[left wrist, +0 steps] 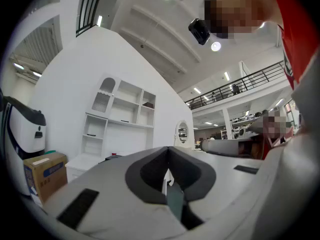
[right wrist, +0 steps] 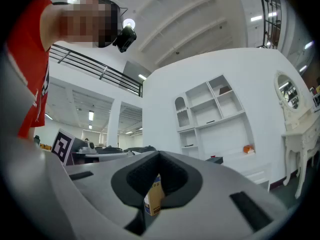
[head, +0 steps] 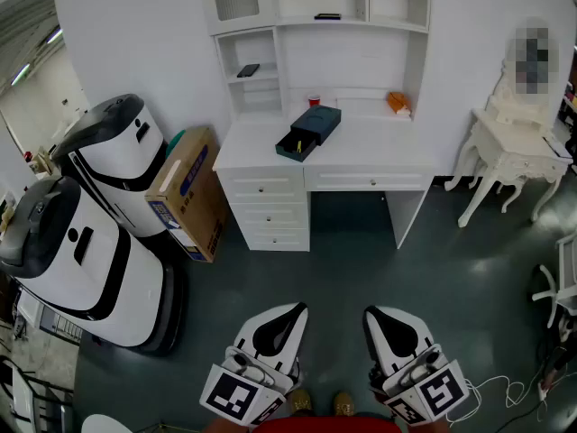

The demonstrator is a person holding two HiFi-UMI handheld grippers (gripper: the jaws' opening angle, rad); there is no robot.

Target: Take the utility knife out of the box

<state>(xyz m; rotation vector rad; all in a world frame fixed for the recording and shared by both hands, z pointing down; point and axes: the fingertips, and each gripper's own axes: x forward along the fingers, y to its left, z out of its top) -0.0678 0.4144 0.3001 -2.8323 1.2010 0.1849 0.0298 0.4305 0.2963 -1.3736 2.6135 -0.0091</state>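
A dark teal box point(head: 313, 128) lies on the white desk point(head: 379, 147), well ahead of me across the floor. Its drawer point(head: 297, 145) is slid out toward the desk's front, and small yellow specks show inside, too small to identify as the knife. Both grippers are low at the bottom of the head view, far from the desk. The left gripper point(head: 297, 309) point(left wrist: 167, 149) has its jaws together with nothing between them. The right gripper point(head: 371, 314) point(right wrist: 159, 154) also looks shut and empty. In the right gripper view the box point(right wrist: 215, 159) shows small on the desk.
A cardboard carton point(head: 189, 192) leans beside the desk's drawers point(head: 266, 213). Two large white-and-black machines point(head: 108, 152) point(head: 77, 260) stand at the left. An ornate white side table point(head: 509, 152) is at the right, and a cable point(head: 505, 391) lies on the floor. A red cup point(head: 314, 100) and an orange object point(head: 399, 103) sit on the desk.
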